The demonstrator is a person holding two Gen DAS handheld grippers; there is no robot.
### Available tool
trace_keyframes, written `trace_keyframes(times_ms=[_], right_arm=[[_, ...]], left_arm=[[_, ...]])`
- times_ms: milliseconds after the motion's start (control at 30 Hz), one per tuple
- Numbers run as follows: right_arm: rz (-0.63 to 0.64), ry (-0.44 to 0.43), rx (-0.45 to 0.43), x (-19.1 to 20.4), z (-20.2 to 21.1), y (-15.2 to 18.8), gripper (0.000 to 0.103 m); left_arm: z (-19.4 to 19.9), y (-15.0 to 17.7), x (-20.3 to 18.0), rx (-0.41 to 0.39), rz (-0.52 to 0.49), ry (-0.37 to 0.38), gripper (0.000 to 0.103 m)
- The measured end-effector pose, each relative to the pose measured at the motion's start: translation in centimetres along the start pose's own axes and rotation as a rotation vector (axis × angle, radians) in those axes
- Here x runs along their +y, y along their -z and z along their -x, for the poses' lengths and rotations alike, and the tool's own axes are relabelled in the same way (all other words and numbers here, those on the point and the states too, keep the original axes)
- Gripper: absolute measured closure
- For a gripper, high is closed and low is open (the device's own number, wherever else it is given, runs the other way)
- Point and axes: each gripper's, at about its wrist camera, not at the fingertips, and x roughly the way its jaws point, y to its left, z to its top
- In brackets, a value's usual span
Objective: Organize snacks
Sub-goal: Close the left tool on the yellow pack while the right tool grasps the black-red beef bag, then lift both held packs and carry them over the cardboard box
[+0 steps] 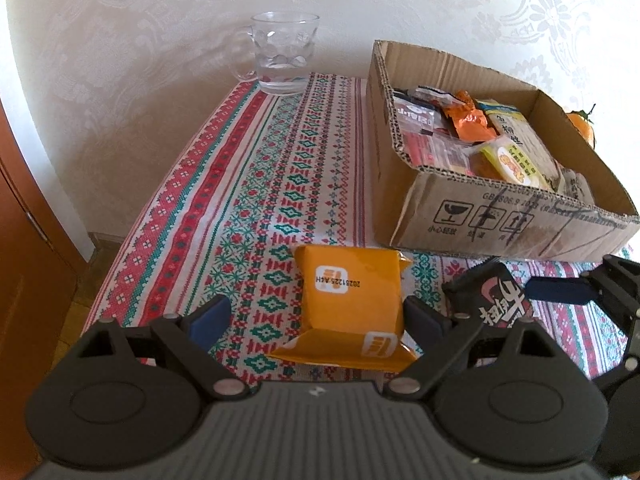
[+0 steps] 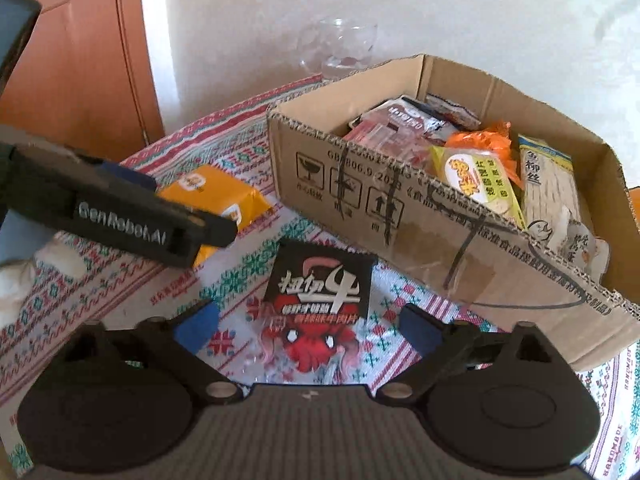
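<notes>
An orange snack packet (image 1: 348, 292) lies flat on the patterned tablecloth (image 1: 248, 184), between the fingers of my left gripper (image 1: 318, 316). That gripper is open, with a clear gap on the packet's left side. In the right wrist view the same orange packet (image 2: 216, 192) shows behind a left gripper finger (image 2: 120, 208). A black beef-snack packet (image 2: 320, 280) with a clear lower part lies between the fingers of my right gripper (image 2: 310, 326), which is open, its blue pads apart from the packet. The black packet (image 1: 492, 296) sits just right of the orange one.
A cardboard box (image 1: 500, 224) holding several snack packets stands at the right, close behind both packets. A glass mug (image 1: 284, 56) stands at the table's far edge by the wall. An orange fruit (image 1: 582, 128) lies beyond the box. A wooden door (image 1: 24, 240) is at the left.
</notes>
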Motion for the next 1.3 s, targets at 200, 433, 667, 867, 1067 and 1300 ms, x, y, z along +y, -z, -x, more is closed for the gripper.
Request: trace_keyframes(times_ms=[200,433,667,867,1067,1300], right_arm=[[-0.046,0.037,-0.017,-0.9,0.6,0.2,0.047],[-0.08,0.079,-0.018,-1.2,2.0,1.6,0.048],[-0.067,0.065,-0.028,-1.5,2.4,2.2,0.041],[-0.052,0.046,-0.03,-1.3,2.6,2.2,0.051],[-0.072,0.054,-0.029,-1.7,3.6,2.2,0.052],[-0.069,0.052,-0.048,-2.1,6.3,1.9,0.052]], left_arm=[[0.2,0.2,-0.8,-0.024,-0.031,-0.001,0.012],[0.4,0.6,-2.2,-0.046,-0.056,-0.003,0.039],[0.6,0.8,-2.2,-0.058,-0.054,-0.013,0.052],[0.7,0.7,-2.2,-0.053,-0.063,-0.004,0.054],[1.5,0.8,-2.4,-0.049,-0.114,0.014,0.056],[3.9,0.8,-3.0,-0.047,-0.183,0.059,0.056]])
